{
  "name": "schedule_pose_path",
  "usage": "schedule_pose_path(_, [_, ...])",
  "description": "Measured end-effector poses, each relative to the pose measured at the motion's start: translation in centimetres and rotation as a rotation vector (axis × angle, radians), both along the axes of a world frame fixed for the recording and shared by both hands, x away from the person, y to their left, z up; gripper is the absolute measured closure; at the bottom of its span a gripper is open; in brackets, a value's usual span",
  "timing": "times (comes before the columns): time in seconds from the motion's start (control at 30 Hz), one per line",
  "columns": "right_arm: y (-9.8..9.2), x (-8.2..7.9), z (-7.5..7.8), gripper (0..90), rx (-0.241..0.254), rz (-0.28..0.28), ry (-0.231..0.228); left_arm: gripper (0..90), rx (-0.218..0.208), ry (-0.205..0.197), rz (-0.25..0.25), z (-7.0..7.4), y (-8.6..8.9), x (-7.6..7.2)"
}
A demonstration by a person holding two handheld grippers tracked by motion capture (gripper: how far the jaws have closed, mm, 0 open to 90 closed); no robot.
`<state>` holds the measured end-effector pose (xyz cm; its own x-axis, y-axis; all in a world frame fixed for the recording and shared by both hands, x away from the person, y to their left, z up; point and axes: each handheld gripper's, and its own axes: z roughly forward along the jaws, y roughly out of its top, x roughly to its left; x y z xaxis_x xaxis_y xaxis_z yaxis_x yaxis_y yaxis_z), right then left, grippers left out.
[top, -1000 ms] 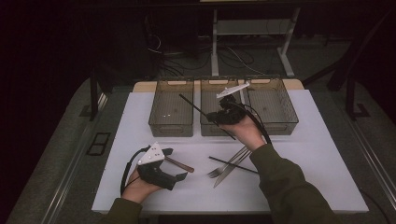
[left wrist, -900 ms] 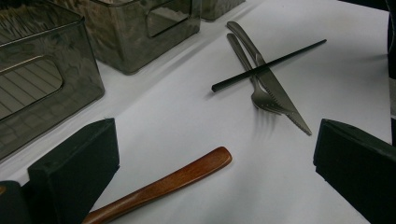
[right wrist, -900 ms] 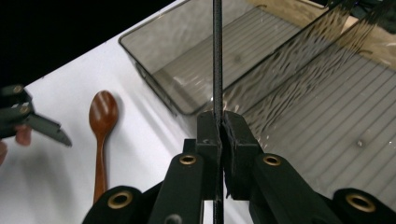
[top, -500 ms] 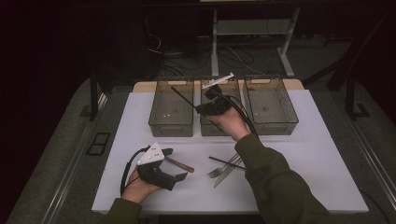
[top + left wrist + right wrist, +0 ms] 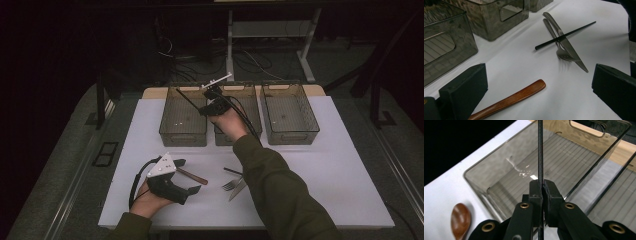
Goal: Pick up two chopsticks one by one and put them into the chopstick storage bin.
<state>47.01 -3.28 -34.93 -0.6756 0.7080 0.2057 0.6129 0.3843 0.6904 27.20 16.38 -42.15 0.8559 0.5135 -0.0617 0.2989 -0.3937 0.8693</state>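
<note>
At upper centre, the right tongs [image 5: 210, 107] are clamped on a black chopstick [image 5: 540, 152] poised over the left bin [image 5: 183, 131], likely for sorting, while the left tongs [image 5: 186, 176], gaping empty, rest on the table [image 5: 325, 175] beside a wooden spoon [image 5: 509, 101].

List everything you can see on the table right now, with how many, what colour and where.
bins: three, smoky clear, in a row at the table's far side
chopstick: one, black, held over the left bin
second chopstick: one, black, lying across the fork and knife
fork: one, silver, mid table
knife: one, silver, beside the fork
wooden spoon: one, brown, by the left hand-held gripper
table: one, white top
right hand-held gripper: black, clamping the chopstick
left hand-held gripper: black, open, near edge
</note>
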Motion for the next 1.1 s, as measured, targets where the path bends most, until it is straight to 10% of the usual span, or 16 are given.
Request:
schedule_pose_path(0.47, [3.9, 1.8, -1.1, 84.4, -0.067, -0.02, 0.022, 0.0, -0.017, 0.008, -0.005, 0.1, -0.2, -0.1])
schedule_pose_path(1.1, [4.6, 2.1, -1.9, 78.7, -0.092, -0.028, 0.051, 0.0, -0.011, 0.006, -0.01, 0.0, -0.4, -0.1])
